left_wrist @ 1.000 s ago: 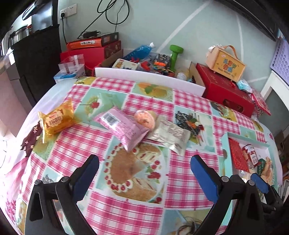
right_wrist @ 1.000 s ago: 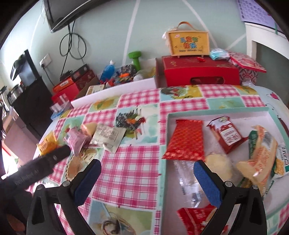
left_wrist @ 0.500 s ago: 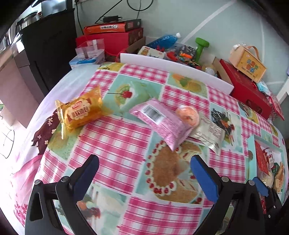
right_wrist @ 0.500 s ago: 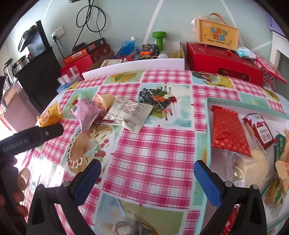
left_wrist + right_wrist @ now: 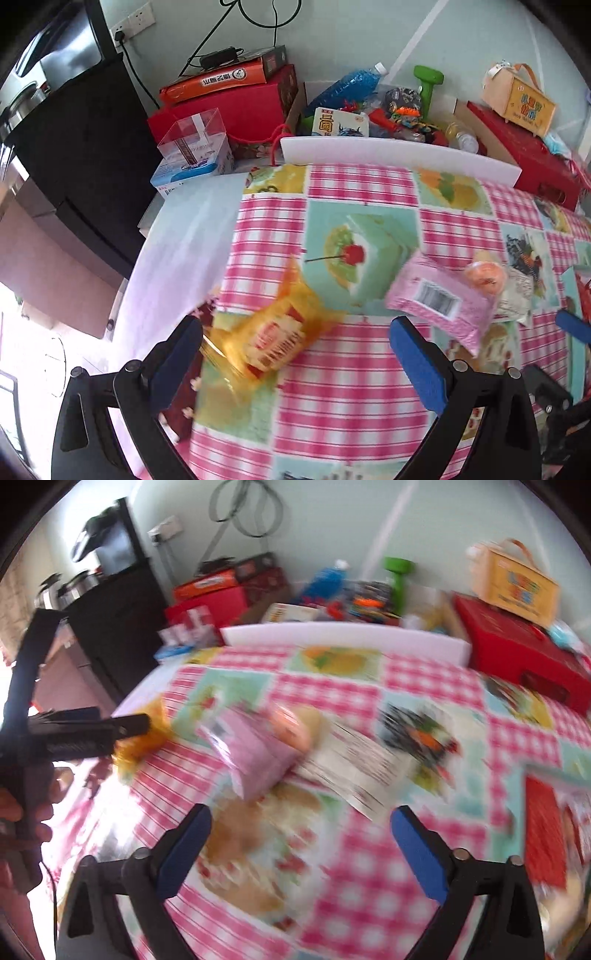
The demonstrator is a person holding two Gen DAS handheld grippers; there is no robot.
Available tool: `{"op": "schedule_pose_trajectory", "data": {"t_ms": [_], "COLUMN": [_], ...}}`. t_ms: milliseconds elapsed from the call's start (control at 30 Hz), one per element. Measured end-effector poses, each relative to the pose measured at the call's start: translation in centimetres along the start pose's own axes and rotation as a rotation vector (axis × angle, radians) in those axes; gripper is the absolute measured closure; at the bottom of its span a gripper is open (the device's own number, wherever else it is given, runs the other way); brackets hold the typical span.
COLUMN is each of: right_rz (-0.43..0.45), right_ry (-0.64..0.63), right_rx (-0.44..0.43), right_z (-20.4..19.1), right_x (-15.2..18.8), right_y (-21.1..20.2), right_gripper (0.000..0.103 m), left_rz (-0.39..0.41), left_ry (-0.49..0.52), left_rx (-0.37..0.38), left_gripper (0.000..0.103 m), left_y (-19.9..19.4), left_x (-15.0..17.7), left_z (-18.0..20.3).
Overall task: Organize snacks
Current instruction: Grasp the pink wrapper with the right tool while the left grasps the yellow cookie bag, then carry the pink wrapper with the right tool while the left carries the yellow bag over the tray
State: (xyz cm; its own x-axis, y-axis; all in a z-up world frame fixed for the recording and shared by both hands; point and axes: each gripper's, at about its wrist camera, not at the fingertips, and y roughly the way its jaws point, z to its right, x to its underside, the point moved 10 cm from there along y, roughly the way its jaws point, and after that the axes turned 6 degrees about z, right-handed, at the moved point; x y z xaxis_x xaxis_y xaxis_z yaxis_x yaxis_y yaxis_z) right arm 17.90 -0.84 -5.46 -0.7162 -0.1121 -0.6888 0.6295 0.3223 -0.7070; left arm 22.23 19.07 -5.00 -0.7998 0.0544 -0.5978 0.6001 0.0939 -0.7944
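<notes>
My left gripper point(image 5: 295, 354) is open and empty, its jaws wide on either side of a yellow snack packet point(image 5: 273, 336) that lies blurred on the checked tablecloth point(image 5: 354, 398). A pink packet point(image 5: 439, 299), a round orange snack point(image 5: 484, 277) and a silver packet point(image 5: 517, 299) lie to its right. My right gripper point(image 5: 299, 842) is open and empty above the cloth, with the pink packet point(image 5: 255, 753) and silver packet point(image 5: 362, 768) ahead of it. The left gripper point(image 5: 92, 731) shows in the right wrist view at the yellow packet point(image 5: 147, 734).
A teal tray point(image 5: 517, 786) with a red packet point(image 5: 543, 834) sits at the right edge. Red boxes point(image 5: 524, 151), a green dumbbell point(image 5: 428, 85), a blue bottle point(image 5: 351, 85) and a clear box point(image 5: 195, 144) crowd behind a white board point(image 5: 399, 158). A black cabinet point(image 5: 74, 147) stands left.
My left gripper has swung left and down to the yellow packet, which now lies between its jaws. My right gripper has moved left, from the tray toward the pink and silver packets.
</notes>
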Motion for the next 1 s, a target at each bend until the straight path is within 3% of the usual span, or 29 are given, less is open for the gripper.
{"op": "schedule_pose_trajectory", "data": {"t_ms": [133,167,333,433,567,600,733,1000], "right_rz": [-0.020,-0.035,-0.100,-0.136,-0.171,-0.174,-0.163,-0.130], "right_ry": [-0.081,-0.097,-0.137,-0.165,-0.196,-0.198,-0.192,-0.131], "right_rx": [-0.052,-0.060,-0.077,-0.063,-0.043,-0.038,-0.038,-0.048], "right_z": [-3.2,-3.8,-5.1,-5.1,-5.1,-5.0,-4.9,-4.3], "right_x": [-2.1,-2.4,-2.7,-2.4,-2.1,-2.1,-2.1,-1.2], "right_y": [2.5,3.3,6.3,7.6,9.0,9.2,9.1,7.0], "right_gripper": [0.017,0.023,0.033,0.038,0.047,0.048,0.053,0.055], "left_rz": [-0.027,-0.034,-0.068,-0.082,-0.096,-0.098,-0.090,-0.025], "left_ry": [0.043,0.061,0.127,0.155,0.144,0.141,0.133,0.013], "left_rx": [0.011,0.013,0.042,0.061,0.103,0.103,0.079,0.054], "left_gripper": [0.002,0.002,0.003,0.013,0.046,0.050,0.055,0.063], "left_y": [1.7,2.2,3.6,4.0,4.4,4.5,4.6,2.0], "left_x": [0.1,0.3,0.9,1.4,2.0,2.1,2.3,2.5], "left_z": [-1.5,-1.6,-1.8,-1.4,-0.7,-0.6,-0.3,0.8]}}
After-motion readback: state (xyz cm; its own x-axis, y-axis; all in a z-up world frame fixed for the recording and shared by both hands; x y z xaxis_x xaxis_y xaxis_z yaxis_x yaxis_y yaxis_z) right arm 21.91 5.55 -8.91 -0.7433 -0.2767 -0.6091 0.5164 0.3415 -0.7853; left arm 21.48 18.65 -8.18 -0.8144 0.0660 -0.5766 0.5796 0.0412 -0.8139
